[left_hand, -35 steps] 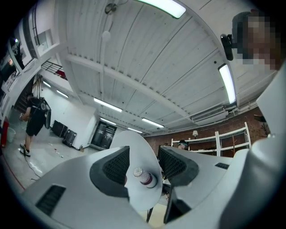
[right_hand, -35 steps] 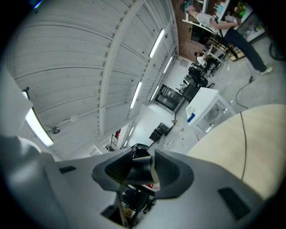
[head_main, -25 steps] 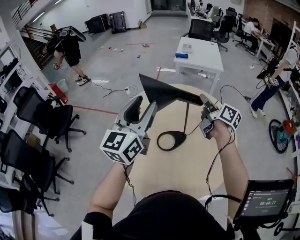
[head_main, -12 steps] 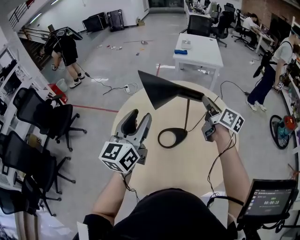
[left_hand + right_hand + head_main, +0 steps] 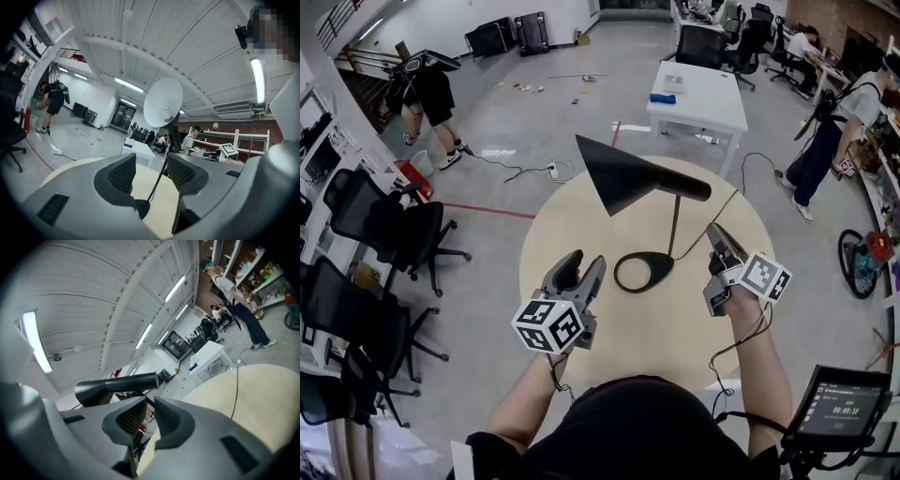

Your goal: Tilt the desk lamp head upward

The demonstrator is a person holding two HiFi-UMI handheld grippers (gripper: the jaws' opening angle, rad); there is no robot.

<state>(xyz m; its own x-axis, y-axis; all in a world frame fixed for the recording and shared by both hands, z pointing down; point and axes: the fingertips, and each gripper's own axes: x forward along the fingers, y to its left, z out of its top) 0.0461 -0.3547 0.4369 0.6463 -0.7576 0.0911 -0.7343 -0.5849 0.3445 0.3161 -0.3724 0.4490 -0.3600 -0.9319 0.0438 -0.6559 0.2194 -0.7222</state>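
Desk lamp head (image 5: 623, 178) stands free over the round table (image 5: 675, 347). Your left gripper (image 5: 584, 262) gapes, empty. Your right gripper (image 5: 716, 230) has just been closing its jaws on nothing. The tilt is likely finished.

- Near half of the round table (image 5: 572, 234) lies bare, open between left gripper (image 5: 585, 262) and right gripper (image 5: 714, 231).
- Lamp base (image 5: 642, 274), upright stem (image 5: 675, 225) and cord (image 5: 712, 219) stand mid-table.
- Lamp head (image 5: 623, 178) overhangs the far side, clear air beneath it.

A black desk lamp (image 5: 625, 178) stands upright mid-table (image 5: 581, 216), cone head atop a thin stem.
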